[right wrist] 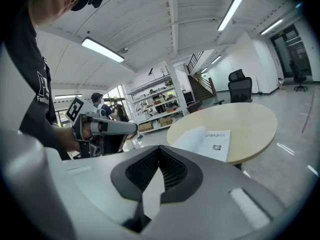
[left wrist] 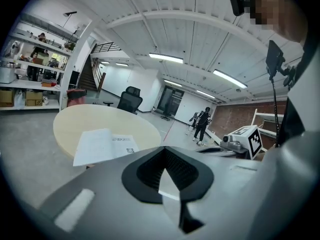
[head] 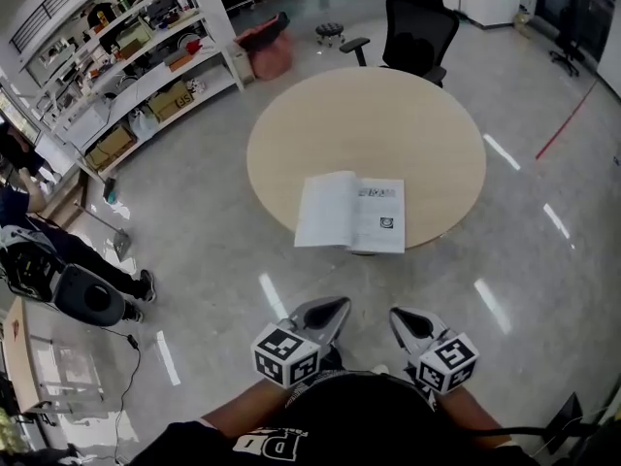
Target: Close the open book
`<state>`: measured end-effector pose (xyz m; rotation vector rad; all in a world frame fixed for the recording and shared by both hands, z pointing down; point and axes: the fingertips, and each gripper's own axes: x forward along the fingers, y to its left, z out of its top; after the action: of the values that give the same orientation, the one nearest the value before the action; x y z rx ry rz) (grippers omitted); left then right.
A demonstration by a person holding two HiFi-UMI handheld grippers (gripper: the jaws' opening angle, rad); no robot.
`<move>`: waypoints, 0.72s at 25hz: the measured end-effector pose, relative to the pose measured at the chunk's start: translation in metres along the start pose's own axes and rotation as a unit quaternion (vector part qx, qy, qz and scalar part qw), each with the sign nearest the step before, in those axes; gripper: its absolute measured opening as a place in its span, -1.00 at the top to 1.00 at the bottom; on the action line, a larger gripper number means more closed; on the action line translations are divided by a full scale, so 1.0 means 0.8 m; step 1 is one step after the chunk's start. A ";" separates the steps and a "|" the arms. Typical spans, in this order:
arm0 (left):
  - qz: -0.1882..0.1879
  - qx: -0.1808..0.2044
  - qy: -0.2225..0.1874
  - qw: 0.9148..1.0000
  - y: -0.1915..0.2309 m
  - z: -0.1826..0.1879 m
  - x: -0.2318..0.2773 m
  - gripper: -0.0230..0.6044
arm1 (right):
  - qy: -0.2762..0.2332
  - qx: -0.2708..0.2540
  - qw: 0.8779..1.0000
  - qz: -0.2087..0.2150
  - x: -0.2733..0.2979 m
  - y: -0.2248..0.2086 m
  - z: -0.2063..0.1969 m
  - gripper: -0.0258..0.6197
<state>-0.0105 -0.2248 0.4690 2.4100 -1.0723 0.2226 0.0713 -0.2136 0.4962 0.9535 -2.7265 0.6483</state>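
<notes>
At twelve o'clock on the tabletop [head: 369, 124] the book [head: 349, 214] lies open, well beyond your left tool [head: 342, 305] and right tool [head: 396, 315], both closed together and empty.

Print on the open book [head: 350, 214] is too small to read (shelf [head: 218, 13] items likewise).

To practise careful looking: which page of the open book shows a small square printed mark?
The right-hand page in the head view: flat, with a heading and the square mark. The left-hand page bulges and looks blank.
</notes>
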 end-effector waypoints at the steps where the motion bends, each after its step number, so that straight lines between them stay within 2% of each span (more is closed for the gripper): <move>1: -0.005 0.001 -0.001 1.000 0.011 0.008 0.004 0.90 | -0.001 0.000 1.000 -0.005 0.011 -0.004 0.008 0.90; 5: -0.018 -0.005 0.000 1.000 0.063 0.029 0.008 0.91 | 0.008 -0.002 1.000 -0.015 0.061 -0.007 0.030 0.90; 12: -0.018 -0.018 -0.003 1.000 0.161 0.059 -0.003 0.90 | 0.021 -0.012 0.999 -0.027 0.147 -0.006 0.062 0.90; 18: -0.030 -0.014 0.004 0.999 0.219 0.069 -0.007 0.90 | 0.020 -0.011 0.998 -0.053 0.195 -0.012 0.074 0.90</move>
<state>-0.1455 -0.3485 0.4836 2.4110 -0.9907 0.1941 -0.0455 -0.3331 0.4945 1.0614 -2.6223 0.6107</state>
